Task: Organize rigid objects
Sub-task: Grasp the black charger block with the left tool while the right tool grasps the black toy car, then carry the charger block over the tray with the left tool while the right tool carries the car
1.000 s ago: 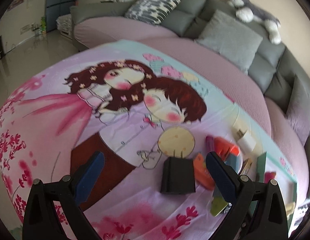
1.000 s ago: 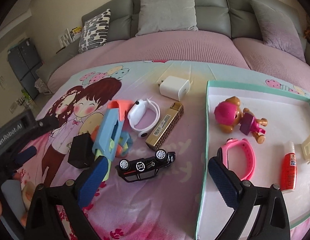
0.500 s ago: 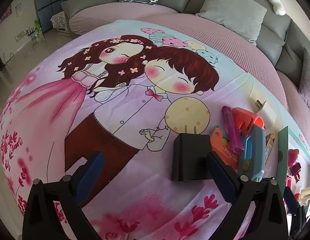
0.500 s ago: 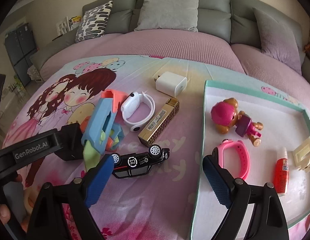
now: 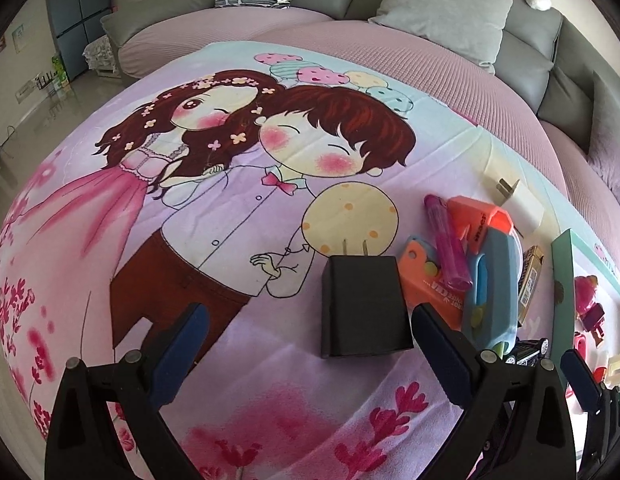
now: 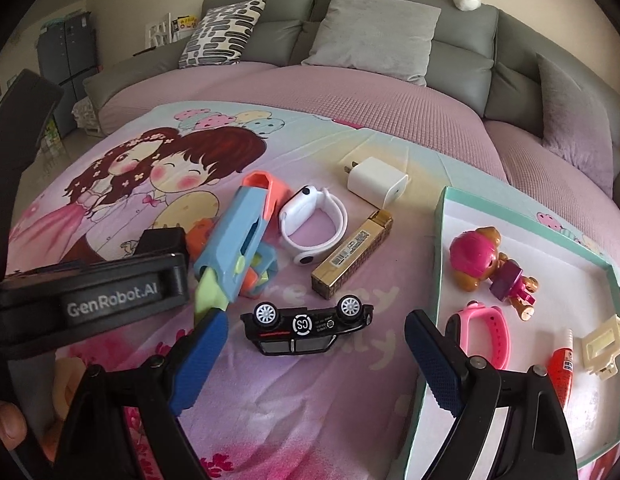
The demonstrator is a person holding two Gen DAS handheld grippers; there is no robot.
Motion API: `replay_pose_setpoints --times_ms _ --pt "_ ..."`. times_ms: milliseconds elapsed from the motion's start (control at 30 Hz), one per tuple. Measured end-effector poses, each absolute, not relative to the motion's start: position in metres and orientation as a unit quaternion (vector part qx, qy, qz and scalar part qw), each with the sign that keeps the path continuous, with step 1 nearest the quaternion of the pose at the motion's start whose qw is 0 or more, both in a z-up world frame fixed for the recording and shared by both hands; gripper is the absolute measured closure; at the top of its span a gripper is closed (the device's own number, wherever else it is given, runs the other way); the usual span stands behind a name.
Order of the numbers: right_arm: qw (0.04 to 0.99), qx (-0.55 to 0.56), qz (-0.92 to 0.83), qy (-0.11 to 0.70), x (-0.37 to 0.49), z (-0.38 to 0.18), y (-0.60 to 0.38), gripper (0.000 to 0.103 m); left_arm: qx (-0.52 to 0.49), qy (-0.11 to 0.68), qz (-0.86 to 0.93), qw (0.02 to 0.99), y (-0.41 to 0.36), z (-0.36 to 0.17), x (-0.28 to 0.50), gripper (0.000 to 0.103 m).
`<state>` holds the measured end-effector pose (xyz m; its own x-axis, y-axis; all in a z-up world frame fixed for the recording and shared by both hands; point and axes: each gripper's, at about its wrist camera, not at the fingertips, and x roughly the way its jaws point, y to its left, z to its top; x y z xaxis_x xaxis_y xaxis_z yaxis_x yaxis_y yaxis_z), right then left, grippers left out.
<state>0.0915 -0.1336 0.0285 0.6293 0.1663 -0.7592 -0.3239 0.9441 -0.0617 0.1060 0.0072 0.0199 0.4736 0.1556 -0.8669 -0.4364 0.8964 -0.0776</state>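
Note:
My left gripper (image 5: 310,348) is open and empty, with a black plug adapter (image 5: 364,306) lying on the cartoon sheet just ahead, toward its right finger. My right gripper (image 6: 314,356) is open and empty, with an overturned black toy car (image 6: 307,326) lying between its fingertips. Beyond the car lie a blue toy gun (image 6: 239,248), a white watch (image 6: 312,226), a gold box (image 6: 352,254) and a white charger (image 6: 376,182). The teal-rimmed tray (image 6: 440,248) at right holds a pink pup toy (image 6: 476,258), a pink watch (image 6: 492,334), a red bottle (image 6: 560,368) and a cream clip (image 6: 604,344).
In the left wrist view an orange toy (image 5: 428,276), a purple tube (image 5: 446,240) and the blue gun (image 5: 494,280) crowd right of the adapter. The left gripper's body (image 6: 89,296) sits at the left of the right wrist view. A grey sofa with cushions (image 6: 374,36) lies behind.
My left gripper has moved forward toward the black adapter, which now looms larger. My right gripper has moved closer over the toy car. Both stay open.

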Motion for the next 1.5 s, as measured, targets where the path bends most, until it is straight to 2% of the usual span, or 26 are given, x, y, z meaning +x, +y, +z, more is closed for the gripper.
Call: replay_pose_setpoints --times_ms 233,533,633,700,767,1000,1033,1067,1100,1500 --pt "0.895 -0.098 0.134 0.413 0.099 0.020 -0.132 0.011 -0.137 0.497 0.169 0.840 0.004 0.010 0.112 0.004" --pt "0.893 -0.100 0.144 0.415 0.105 0.012 -0.125 0.013 -0.129 0.491 0.162 0.846 0.000 0.012 0.113 0.019" --pt "0.887 -0.089 0.158 0.424 0.105 0.011 -0.124 0.018 -0.133 0.487 0.168 0.847 0.003 0.013 0.112 0.029" --pt "0.886 -0.088 0.162 0.427 0.104 0.011 -0.124 0.025 -0.142 0.485 0.171 0.846 0.006 0.013 0.111 0.031" --pt "0.884 -0.081 0.168 0.428 0.103 0.012 -0.125 0.025 -0.149 0.482 0.174 0.846 0.009 0.014 0.109 0.037" --pt "0.884 -0.078 0.170 0.427 0.104 0.011 -0.122 0.025 -0.152 0.480 0.174 0.846 0.011 0.014 0.109 0.041" --pt "0.885 -0.077 0.168 0.427 0.104 0.011 -0.123 0.025 -0.152 0.480 0.173 0.847 0.011 0.014 0.109 0.045" --pt "0.885 -0.076 0.166 0.427 0.104 0.011 -0.123 0.025 -0.153 0.479 0.170 0.847 0.011 0.014 0.109 0.054" --pt "0.886 -0.074 0.166 0.427 0.104 0.012 -0.124 0.025 -0.154 0.477 0.167 0.849 0.011 0.015 0.109 0.057" --pt "0.901 -0.063 0.155 0.401 0.096 0.034 -0.136 0.025 -0.176 0.437 0.150 0.869 0.012 0.039 0.099 0.058"
